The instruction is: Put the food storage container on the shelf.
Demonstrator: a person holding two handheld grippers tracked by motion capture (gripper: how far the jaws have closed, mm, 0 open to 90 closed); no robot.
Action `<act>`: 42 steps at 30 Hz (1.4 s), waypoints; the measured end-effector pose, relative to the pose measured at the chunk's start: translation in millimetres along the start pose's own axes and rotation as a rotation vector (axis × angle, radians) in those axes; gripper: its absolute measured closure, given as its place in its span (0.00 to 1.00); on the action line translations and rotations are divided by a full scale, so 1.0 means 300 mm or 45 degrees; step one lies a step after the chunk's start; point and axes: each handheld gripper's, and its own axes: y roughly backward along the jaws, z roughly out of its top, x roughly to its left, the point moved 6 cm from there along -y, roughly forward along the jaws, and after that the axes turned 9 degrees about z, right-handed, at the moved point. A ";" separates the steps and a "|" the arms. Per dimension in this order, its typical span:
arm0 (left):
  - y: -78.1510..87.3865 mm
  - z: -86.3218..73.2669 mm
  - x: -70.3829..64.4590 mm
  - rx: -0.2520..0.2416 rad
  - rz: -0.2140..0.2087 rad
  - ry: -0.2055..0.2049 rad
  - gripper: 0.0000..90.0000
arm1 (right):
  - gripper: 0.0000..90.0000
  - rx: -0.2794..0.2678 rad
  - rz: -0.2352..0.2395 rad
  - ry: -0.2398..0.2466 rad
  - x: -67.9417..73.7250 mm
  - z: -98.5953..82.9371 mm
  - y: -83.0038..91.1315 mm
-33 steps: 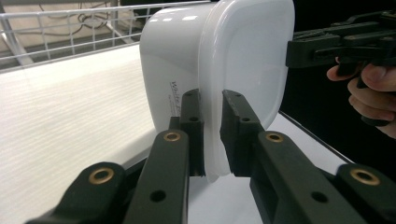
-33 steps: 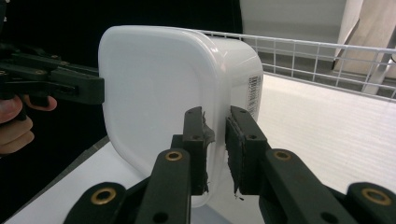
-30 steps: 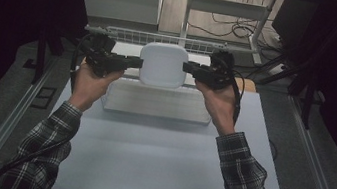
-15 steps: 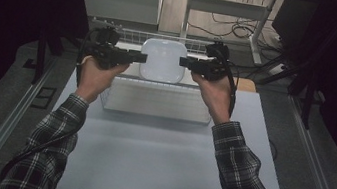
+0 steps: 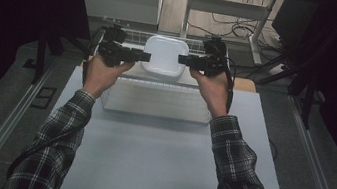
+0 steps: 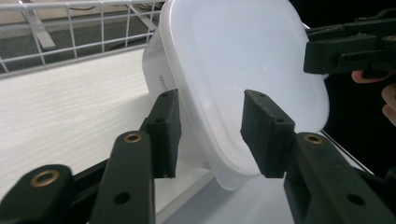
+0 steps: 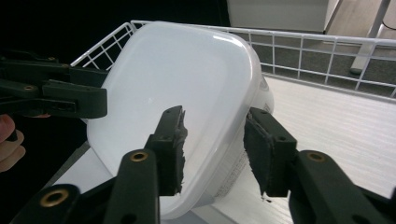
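Note:
A white lidded plastic container (image 5: 164, 56) hangs between my two grippers over the back of the table, lid up. My left gripper (image 5: 146, 57) clamps its left edge and my right gripper (image 5: 182, 59) its right edge. In the left gripper view, the container's (image 6: 243, 60) rim runs between the jaws of my left gripper (image 6: 210, 135), one on the lid and one against the wall. The right gripper view shows the same hold: the container (image 7: 177, 70) sits in my right gripper (image 7: 212, 149), with the other gripper (image 7: 70, 100) across from it.
A white wire rack (image 5: 132, 32) with a pale board (image 6: 70, 107) inside it lies under and behind the container. A white mesh basket (image 5: 154, 105) stands just in front, between the forearms. The grey table (image 5: 157, 158) stretches toward the person.
Both grippers have carried the container away from the person, from above the mesh basket to over the wire rack. It looks smaller now, so lower or farther.

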 end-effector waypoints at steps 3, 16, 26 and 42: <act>-0.010 0.007 0.003 -0.001 0.010 -0.002 0.62 | 0.58 -0.007 -0.016 -0.005 -0.018 0.002 -0.009; -0.029 0.022 -0.001 -0.024 0.087 -0.013 0.58 | 0.55 -0.024 -0.169 0.053 -0.062 0.029 -0.045; -0.020 0.019 -0.006 -0.054 0.055 -0.062 0.31 | 0.38 -0.005 -0.145 0.119 -0.036 0.047 -0.035; 0.027 -0.033 -0.026 -0.088 -0.051 -0.201 0.07 | 0.02 0.060 -0.066 0.287 0.027 -0.006 -0.014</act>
